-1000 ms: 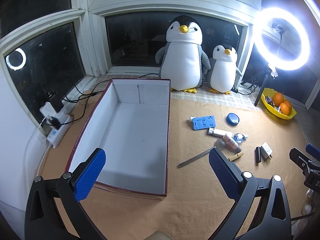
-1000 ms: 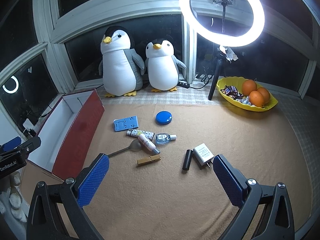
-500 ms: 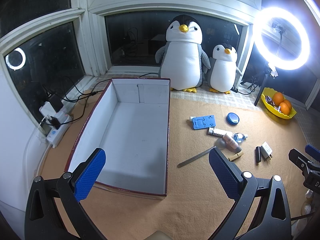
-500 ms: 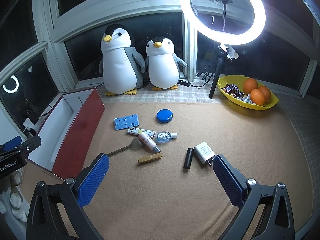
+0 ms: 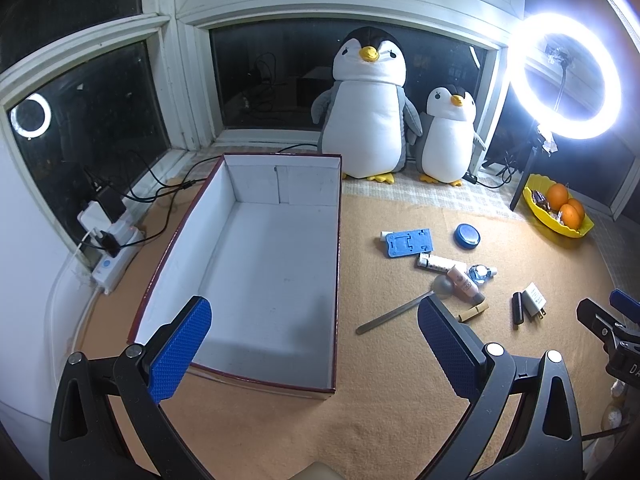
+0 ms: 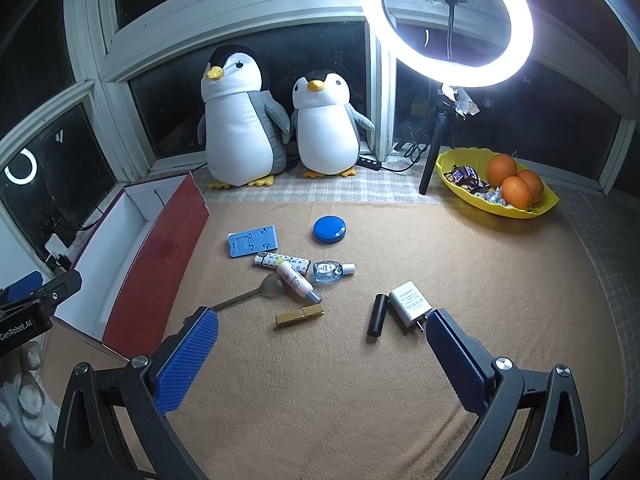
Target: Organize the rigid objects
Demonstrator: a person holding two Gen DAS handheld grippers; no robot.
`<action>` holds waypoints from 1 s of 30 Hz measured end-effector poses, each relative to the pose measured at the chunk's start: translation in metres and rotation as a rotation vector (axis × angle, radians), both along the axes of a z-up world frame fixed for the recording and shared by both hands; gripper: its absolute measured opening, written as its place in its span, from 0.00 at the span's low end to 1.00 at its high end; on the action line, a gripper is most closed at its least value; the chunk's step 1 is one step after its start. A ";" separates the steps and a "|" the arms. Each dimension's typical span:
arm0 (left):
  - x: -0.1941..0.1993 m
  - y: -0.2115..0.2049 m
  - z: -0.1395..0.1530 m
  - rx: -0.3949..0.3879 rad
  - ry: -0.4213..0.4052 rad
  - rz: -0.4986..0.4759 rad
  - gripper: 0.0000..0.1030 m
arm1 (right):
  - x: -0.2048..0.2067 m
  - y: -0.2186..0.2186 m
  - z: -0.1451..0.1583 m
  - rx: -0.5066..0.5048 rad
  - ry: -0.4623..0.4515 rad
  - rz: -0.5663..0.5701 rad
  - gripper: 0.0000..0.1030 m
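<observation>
1. Left gripper [image 5: 312, 344]: jaws wide apart, nothing between them; it hangs over the near end of the red box [image 5: 336, 240], whose white interior holds nothing.
2. Right gripper [image 6: 322, 356]: jaws wide apart, holding nothing, above the tan mat [image 6: 440, 248].
3. Loose items lie in a cluster on the mat, right of the box and outside it.
4. Nearest the right gripper: white charger [image 6: 409, 304] and black cylinder [image 6: 377, 314], just beside each other, ahead of its right finger.
5. Cylinder's long axis runs roughly away from the gripper, tilted slightly.
6. Gold clip [image 6: 299, 315] lies crosswise, ahead and centre-left.
7. Judgement: right gripper is nearer; left is placed for the box.
</observation>
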State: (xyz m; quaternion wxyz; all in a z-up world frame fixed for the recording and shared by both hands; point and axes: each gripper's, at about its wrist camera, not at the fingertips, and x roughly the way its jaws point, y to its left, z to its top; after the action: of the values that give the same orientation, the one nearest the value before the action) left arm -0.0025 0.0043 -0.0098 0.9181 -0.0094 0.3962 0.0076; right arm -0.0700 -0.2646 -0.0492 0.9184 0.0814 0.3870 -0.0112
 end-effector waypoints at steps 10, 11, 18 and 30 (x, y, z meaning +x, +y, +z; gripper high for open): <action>0.006 0.003 -0.010 0.001 0.020 0.008 0.99 | 0.007 0.000 -0.007 0.002 0.021 0.004 0.99; 0.006 0.004 -0.011 0.001 0.022 0.010 0.99 | 0.008 0.000 -0.007 0.002 0.023 0.004 0.99; 0.012 0.010 -0.015 0.000 0.038 0.026 0.99 | 0.012 0.002 -0.013 0.003 0.039 0.008 0.99; 0.023 0.054 -0.037 0.033 0.085 0.142 0.99 | 0.016 0.005 -0.020 -0.001 0.020 0.012 0.99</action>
State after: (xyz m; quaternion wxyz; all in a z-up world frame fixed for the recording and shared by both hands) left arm 0.0200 0.0587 -0.0473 0.8977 -0.0222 0.4328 0.0796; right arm -0.0535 -0.2599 -0.0688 0.9145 0.0787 0.3969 -0.0068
